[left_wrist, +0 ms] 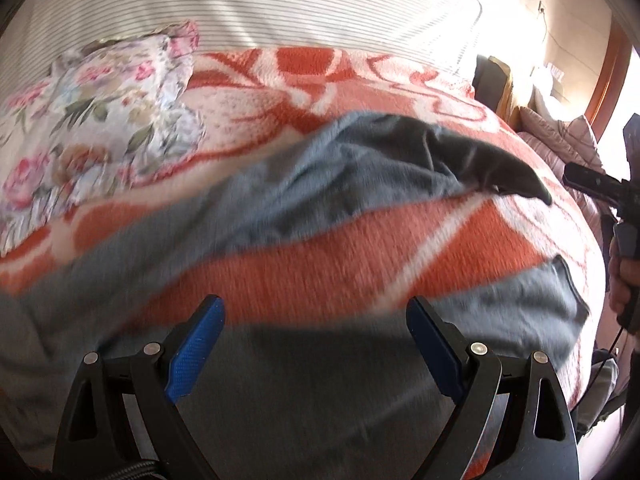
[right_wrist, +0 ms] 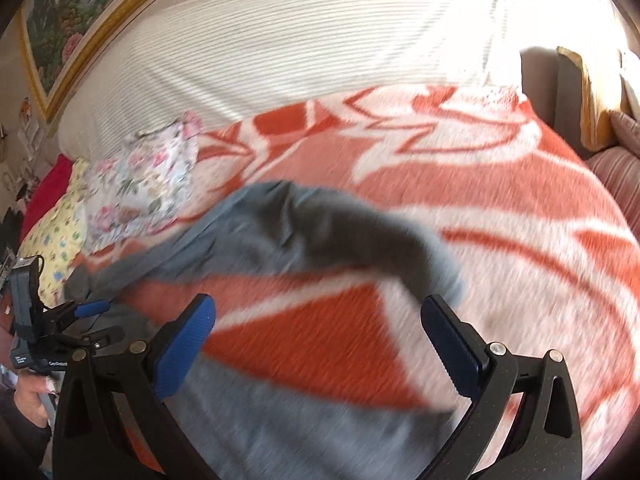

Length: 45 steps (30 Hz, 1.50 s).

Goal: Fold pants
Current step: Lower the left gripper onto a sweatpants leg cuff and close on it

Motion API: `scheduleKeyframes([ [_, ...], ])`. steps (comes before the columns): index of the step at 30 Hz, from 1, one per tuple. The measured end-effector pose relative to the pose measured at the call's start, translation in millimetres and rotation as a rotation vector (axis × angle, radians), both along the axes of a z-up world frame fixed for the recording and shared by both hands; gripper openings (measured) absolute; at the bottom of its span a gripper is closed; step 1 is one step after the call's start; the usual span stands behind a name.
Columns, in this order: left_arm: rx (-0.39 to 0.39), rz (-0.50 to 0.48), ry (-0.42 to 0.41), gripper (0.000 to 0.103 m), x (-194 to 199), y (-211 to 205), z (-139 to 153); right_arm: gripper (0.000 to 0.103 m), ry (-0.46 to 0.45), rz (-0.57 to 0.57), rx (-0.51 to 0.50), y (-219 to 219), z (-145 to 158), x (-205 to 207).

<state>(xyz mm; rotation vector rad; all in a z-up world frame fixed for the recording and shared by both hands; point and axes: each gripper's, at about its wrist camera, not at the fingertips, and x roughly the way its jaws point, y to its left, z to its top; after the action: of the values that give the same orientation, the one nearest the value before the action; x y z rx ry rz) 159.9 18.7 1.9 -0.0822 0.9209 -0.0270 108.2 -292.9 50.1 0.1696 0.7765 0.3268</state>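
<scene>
Looking along the left gripper [left_wrist: 316,344], its two blue-padded fingers [left_wrist: 196,350] stand wide apart with nothing between them. They hang over the grey pants [left_wrist: 280,392], which lie spread on an orange-and-white blanket [left_wrist: 304,264] covering the bed; whether the tips touch the cloth I cannot tell, since the frame is blurred. One leg [left_wrist: 360,168] of the pants runs up and to the right, ending in a darker, pointed tip, and the other leg [left_wrist: 532,304] lies nearer, at lower right, with orange blanket showing between the two. A floral pillow [left_wrist: 100,108] sits at upper left against a striped headboard [left_wrist: 260,4]. At the right edge the right gripper [left_wrist: 596,184] shows in a hand [left_wrist: 622,284].

From the right wrist, the right gripper [right_wrist: 320,340] also has its fingers [right_wrist: 182,352] spread wide, gripping nothing. Below it lie blanket [right_wrist: 500,208] and the blurred grey pants [right_wrist: 288,420]; the far leg [right_wrist: 320,232] arcs across the middle toward the right finger. The floral pillow [right_wrist: 140,184] lies at left below the headboard [right_wrist: 300,40], with a framed painting [right_wrist: 80,12] above. At far left the left gripper [right_wrist: 98,320] appears, fingers apart, just beside the pants.
</scene>
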Motion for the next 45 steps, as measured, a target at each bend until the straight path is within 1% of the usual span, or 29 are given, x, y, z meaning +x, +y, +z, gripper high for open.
scheduleKeyframes([
  [2, 0.018, -0.007, 0.0, 0.092, 22, 3, 1, 0.103, 0.002, -0.021, -0.004, -9, 4, 21],
  [5, 0.05, -0.009, 0.013, 0.092, 57, 6, -1, 0.1, 0.023, -0.052, 0.035, -27, 3, 59],
  [8, 0.084, -0.006, 0.029, 0.092, 92, 8, -6, 0.092, 0.055, -0.071, 0.068, -38, -5, 91],
  [9, 0.095, -0.004, 0.038, 0.092, 105, 9, -9, 0.086, 0.066, -0.07, 0.072, -39, -10, 100],
  [10, 0.101, -0.006, 0.042, 0.092, 114, 10, -11, 0.077, 0.079, -0.067, 0.07, -40, -14, 107],
  [12, 0.132, -0.001, 0.064, 0.092, 137, 12, -20, 0.066, 0.108, -0.055, 0.047, -38, -27, 120],
  [14, 0.168, -0.002, 0.096, 0.092, 155, 15, -29, 0.06, 0.137, -0.039, 0.019, -36, -40, 128],
  [16, 0.171, -0.017, 0.127, 0.092, 167, 20, -37, 0.05, 0.168, -0.019, 0.012, -36, -51, 130],
  [17, 0.151, -0.041, 0.142, 0.085, 170, 22, -41, 0.049, 0.181, 0.001, 0.009, -34, -55, 127],
  [18, 0.119, -0.072, 0.155, 0.073, 170, 25, -44, 0.047, 0.186, 0.017, 0.001, -31, -58, 123],
  [19, 0.08, -0.111, 0.173, 0.066, 170, 27, -47, 0.046, 0.187, 0.042, -0.018, -27, -60, 117],
  [21, 0.06, -0.157, 0.198, 0.047, 163, 28, -50, 0.045, 0.196, 0.102, -0.056, -18, -63, 104],
  [23, 0.045, -0.21, 0.221, 0.036, 152, 29, -53, 0.045, 0.217, 0.167, -0.075, -10, -66, 88],
  [25, 0.012, -0.255, 0.231, 0.034, 137, 30, -53, 0.045, 0.22, 0.204, -0.098, -7, -66, 73],
  [27, -0.026, -0.281, 0.236, 0.033, 127, 32, -52, 0.045, 0.203, 0.193, -0.087, -13, -60, 66],
  [29, -0.043, -0.289, 0.24, 0.033, 123, 33, -50, 0.046, 0.183, 0.158, -0.034, -26, -53, 69],
  [31, -0.026, -0.278, 0.244, 0.039, 124, 32, -49, 0.047, 0.175, 0.113, -0.015, -34, -50, 79],
  [32, -0.011, -0.275, 0.249, 0.056, 127, 28, -48, 0.047, 0.181, 0.092, -0.014, -38, -51, 87],
  [33, 0.0, -0.27, 0.245, 0.075, 129, 25, -46, 0.047, 0.194, 0.085, -0.013, -36, -52, 94],
  [34, 0.01, -0.267, 0.236, 0.08, 130, 21, -44, 0.047, 0.215, 0.085, -0.015, -36, -56, 100],
  [35, 0.021, -0.275, 0.224, 0.081, 132, 17, -42, 0.047, 0.234, 0.088, -0.026, -34, -61, 105],
  [38, 0.043, -0.279, 0.231, 0.081, 150, 7, -45, 0.047, 0.283, 0.111, -0.097, -24, -78, 112],
  [39, 0.036, -0.275, 0.233, 0.078, 154, 6, -46, 0.048, 0.284, 0.122, -0.116, -22, -82, 111],
  [40, 0.014, -0.27, 0.238, 0.075, 159, 6, -48, 0.046, 0.269, 0.131, -0.131, -20, -82, 109],
  [41, -0.027, -0.269, 0.251, 0.06, 163, 8, -50, 0.042, 0.265, 0.14, -0.143, -17, -81, 106],
  [42, -0.067, -0.264, 0.263, 0.052, 166, 10, -52, 0.019, 0.264, 0.154, -0.137, -15, -80, 105],
  [43, -0.088, -0.249, 0.261, 0.049, 167, 13, -51, 0.008, 0.264, 0.171, -0.112, -15, -78, 103],
  [44, -0.101, -0.248, 0.259, 0.037, 167, 15, -48, 0.008, 0.254, 0.175, -0.109, -13, -76, 100],
  [45, -0.116, -0.252, 0.254, 0.031, 163, 17, -44, 0.008, 0.233, 0.174, -0.146, -9, -73, 98],
])
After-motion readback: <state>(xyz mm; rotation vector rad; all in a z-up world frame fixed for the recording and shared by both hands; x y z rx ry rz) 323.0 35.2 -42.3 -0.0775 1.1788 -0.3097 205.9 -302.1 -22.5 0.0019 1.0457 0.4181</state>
